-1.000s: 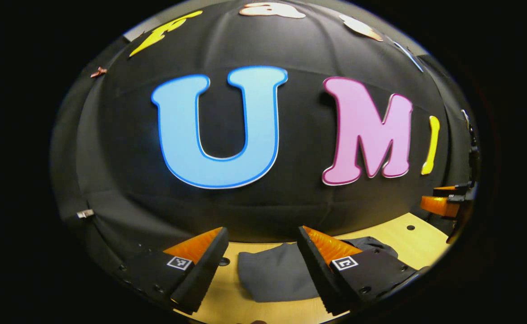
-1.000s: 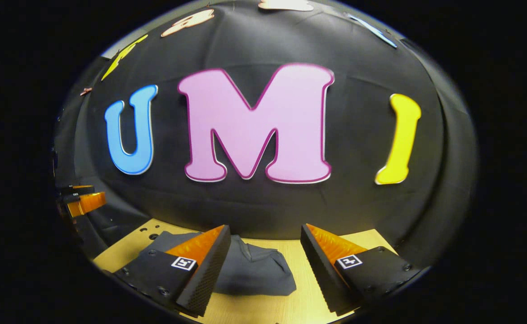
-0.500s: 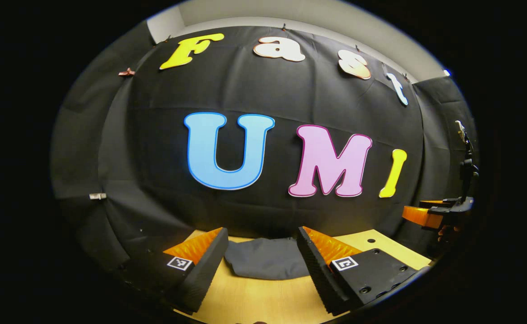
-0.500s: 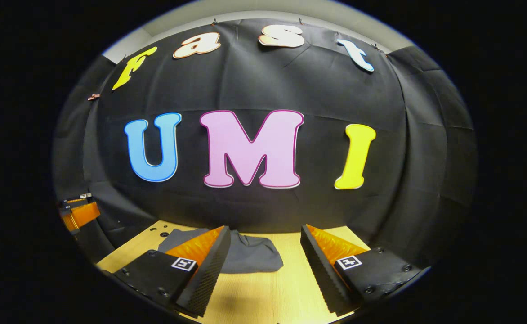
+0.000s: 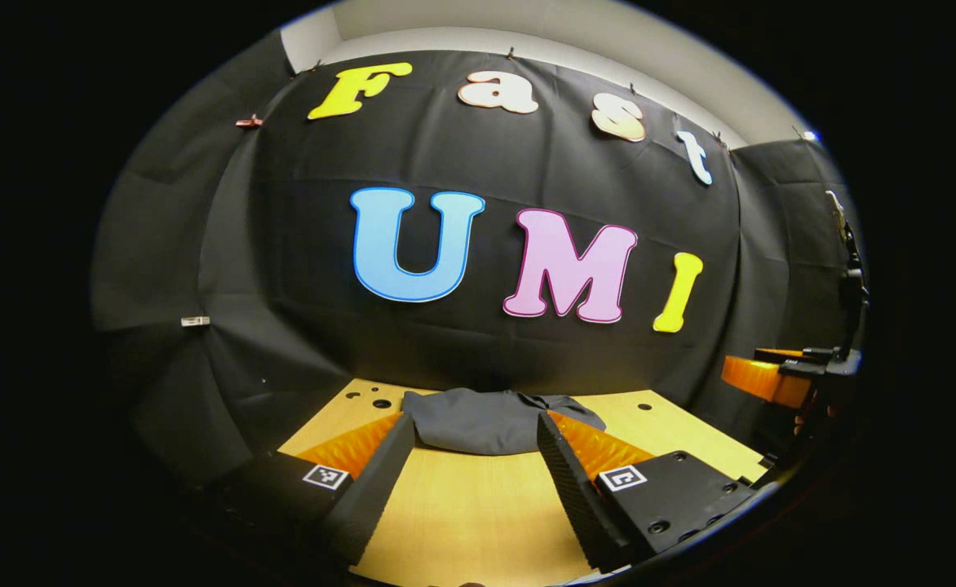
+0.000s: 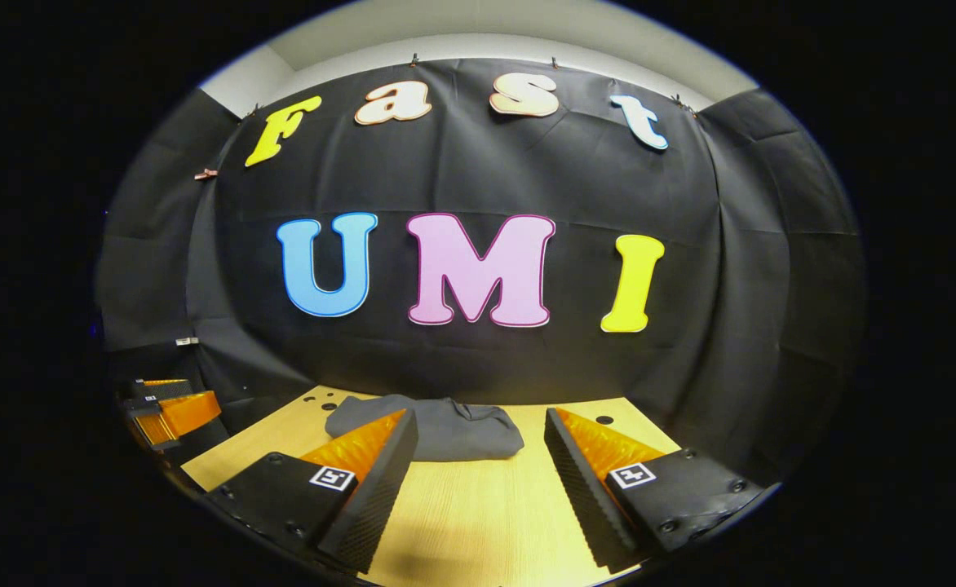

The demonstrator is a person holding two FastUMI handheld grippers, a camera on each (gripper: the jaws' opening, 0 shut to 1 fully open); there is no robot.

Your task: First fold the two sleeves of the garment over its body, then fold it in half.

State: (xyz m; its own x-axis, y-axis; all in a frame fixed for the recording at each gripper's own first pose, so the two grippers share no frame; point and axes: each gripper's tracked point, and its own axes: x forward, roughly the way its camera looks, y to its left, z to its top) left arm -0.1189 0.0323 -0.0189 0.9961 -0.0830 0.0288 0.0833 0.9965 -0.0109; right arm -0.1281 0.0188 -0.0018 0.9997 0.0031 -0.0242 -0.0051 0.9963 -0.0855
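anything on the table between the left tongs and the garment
Nothing lies there: in the left gripper view, only bare wooden table stretches from the open left tongs to the folded grey garment near the wall.

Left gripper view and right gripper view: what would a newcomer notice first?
A dark grey garment lies in a folded bundle on the wooden table, near the black cloth wall. Both hand-held grippers, left and right, are open, short of it, holding nothing.
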